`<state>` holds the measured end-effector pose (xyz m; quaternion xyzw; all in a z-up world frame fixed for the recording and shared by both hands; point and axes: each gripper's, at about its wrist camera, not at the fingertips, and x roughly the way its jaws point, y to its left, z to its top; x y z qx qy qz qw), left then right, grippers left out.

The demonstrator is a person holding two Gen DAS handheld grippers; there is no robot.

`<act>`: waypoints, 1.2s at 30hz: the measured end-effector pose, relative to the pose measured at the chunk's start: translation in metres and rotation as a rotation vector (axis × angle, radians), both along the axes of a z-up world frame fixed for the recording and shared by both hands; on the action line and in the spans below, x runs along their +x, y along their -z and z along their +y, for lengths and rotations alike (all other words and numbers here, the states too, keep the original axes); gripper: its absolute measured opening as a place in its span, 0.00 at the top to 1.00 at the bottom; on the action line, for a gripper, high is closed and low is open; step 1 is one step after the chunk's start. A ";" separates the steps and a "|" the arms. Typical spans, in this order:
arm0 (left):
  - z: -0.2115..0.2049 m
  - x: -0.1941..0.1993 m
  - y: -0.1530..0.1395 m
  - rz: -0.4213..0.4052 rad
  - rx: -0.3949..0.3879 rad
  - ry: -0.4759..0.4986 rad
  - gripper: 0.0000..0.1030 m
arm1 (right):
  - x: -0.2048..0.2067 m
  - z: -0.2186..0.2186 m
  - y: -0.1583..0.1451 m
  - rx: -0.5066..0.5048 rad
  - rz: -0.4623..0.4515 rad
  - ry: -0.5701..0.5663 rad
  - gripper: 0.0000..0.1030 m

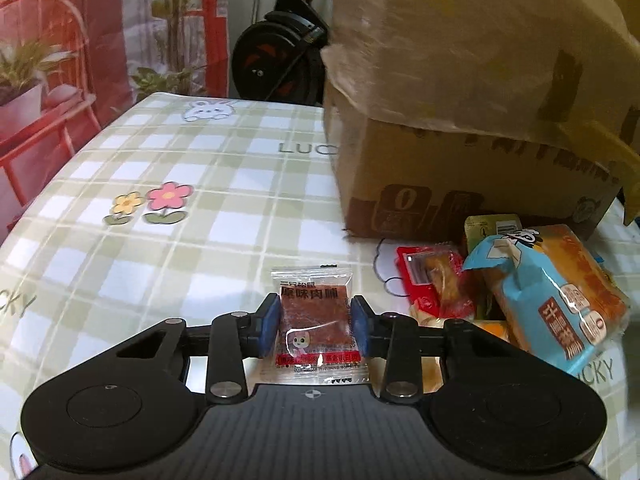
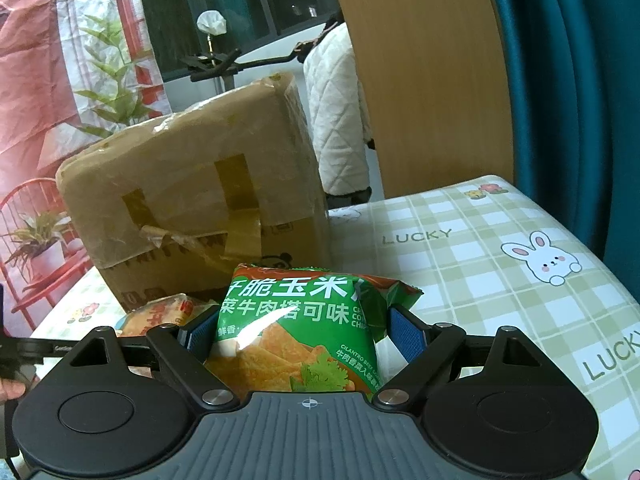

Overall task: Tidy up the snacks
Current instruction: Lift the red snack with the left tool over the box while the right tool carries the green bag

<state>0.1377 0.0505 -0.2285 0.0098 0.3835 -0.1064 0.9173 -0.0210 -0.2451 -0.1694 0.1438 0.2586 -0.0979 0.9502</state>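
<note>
My left gripper (image 1: 315,330) is shut on a small clear packet of red jerky (image 1: 316,326), its blue pads pressing both sides, just above the checked tablecloth (image 1: 168,248). To its right lies a pile of snacks: a blue-wrapped cake pack (image 1: 548,300) and a red packet (image 1: 436,284). My right gripper (image 2: 304,330) is shut on a green bag of corn chips (image 2: 300,328), held above the tablecloth (image 2: 500,280). A yellow snack pack (image 2: 160,314) lies to its left.
A large taped cardboard box (image 1: 460,120) stands on the table behind the snack pile; it also shows in the right wrist view (image 2: 192,200). An exercise bike (image 1: 280,56) and a wooden panel (image 2: 428,72) stand beyond the table's far edge.
</note>
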 end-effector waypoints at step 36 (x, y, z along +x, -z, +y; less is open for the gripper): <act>-0.069 0.090 -0.207 -0.424 -0.200 0.197 0.61 | 0.174 -0.008 -0.155 -0.268 -0.327 -0.108 0.18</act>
